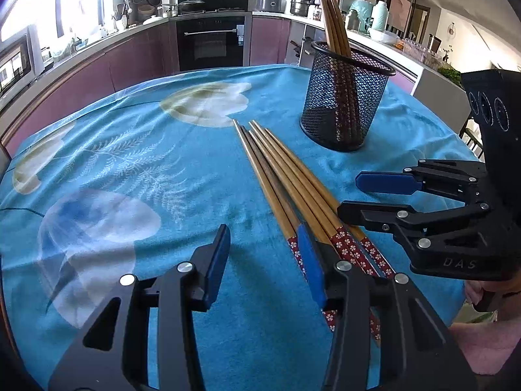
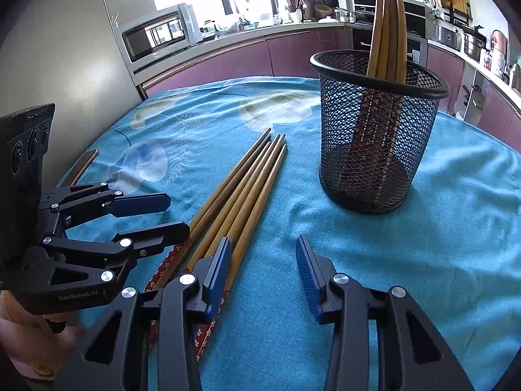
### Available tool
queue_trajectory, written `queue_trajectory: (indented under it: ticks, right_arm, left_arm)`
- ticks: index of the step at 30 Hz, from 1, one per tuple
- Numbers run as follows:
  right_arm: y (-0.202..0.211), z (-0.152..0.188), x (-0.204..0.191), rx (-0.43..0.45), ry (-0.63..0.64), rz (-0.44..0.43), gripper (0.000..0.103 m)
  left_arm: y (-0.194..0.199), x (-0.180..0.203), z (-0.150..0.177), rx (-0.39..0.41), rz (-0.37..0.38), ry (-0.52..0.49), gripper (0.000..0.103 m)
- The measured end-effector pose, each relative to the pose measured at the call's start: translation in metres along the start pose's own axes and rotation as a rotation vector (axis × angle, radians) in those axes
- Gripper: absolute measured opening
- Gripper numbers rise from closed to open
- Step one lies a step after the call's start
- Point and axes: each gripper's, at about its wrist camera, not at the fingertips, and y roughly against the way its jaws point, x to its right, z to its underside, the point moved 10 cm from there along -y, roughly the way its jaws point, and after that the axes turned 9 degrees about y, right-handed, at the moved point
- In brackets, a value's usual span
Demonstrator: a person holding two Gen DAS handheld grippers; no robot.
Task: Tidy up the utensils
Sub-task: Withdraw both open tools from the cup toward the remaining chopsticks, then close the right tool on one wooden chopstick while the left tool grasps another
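Observation:
Several wooden chopsticks [image 1: 286,176] with red floral ends lie bundled on the blue cloth; they also show in the right wrist view [image 2: 241,189]. A black mesh holder [image 1: 345,97] stands upright behind them with several chopsticks in it, also in the right wrist view [image 2: 377,130]. My left gripper [image 1: 263,241] is open and empty, its right finger over the bundle's floral ends; it shows in the right wrist view [image 2: 172,213]. My right gripper [image 2: 263,254] is open and empty, its left finger over the bundle; it shows in the left wrist view [image 1: 355,194].
The table is covered by a blue cloth [image 1: 130,163] with pale flower prints. Kitchen counters, an oven [image 1: 211,42] and a microwave [image 2: 159,32] lie beyond the table. The table edge drops off to the right of the holder.

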Motion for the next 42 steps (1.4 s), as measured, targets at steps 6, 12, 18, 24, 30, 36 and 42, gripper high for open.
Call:
queue_trajectory:
  ticks: [6,12,18,24,30,36,42]
  right_arm:
    - [-0.003,-0.001,-0.002,-0.005,0.013,0.013,0.04]
    - [-0.004,0.0,0.003,-0.011,0.014,0.029,0.038]
    - [-0.004,0.0,0.004,-0.014,0.022,0.039,0.037]
    - [-0.011,-0.007,0.003,-0.02,0.03,0.045,0.036]
    - [-0.017,-0.013,0.004,-0.034,0.037,0.048,0.03]
    - [-0.017,-0.014,0.01,-0.038,0.017,0.05,0.017]
    - [-0.014,-0.013,0.017,-0.026,-0.038,0.017,0.007]
  left_arm:
    - [-0.005,0.001,-0.001,-0.008,-0.018,-0.003,0.044]
    - [-0.009,0.0,0.0,-0.016,-0.04,-0.01,0.041]
    - [-0.009,-0.006,-0.002,-0.019,-0.035,0.011,0.036]
    - [-0.013,-0.005,-0.007,-0.016,-0.041,0.01,0.036]
    - [-0.021,-0.004,-0.016,-0.022,-0.041,0.012,0.029]
    - [-0.027,-0.001,-0.021,-0.028,-0.033,0.022,0.016]
    - [-0.027,-0.001,-0.021,-0.027,-0.027,0.049,0.01]
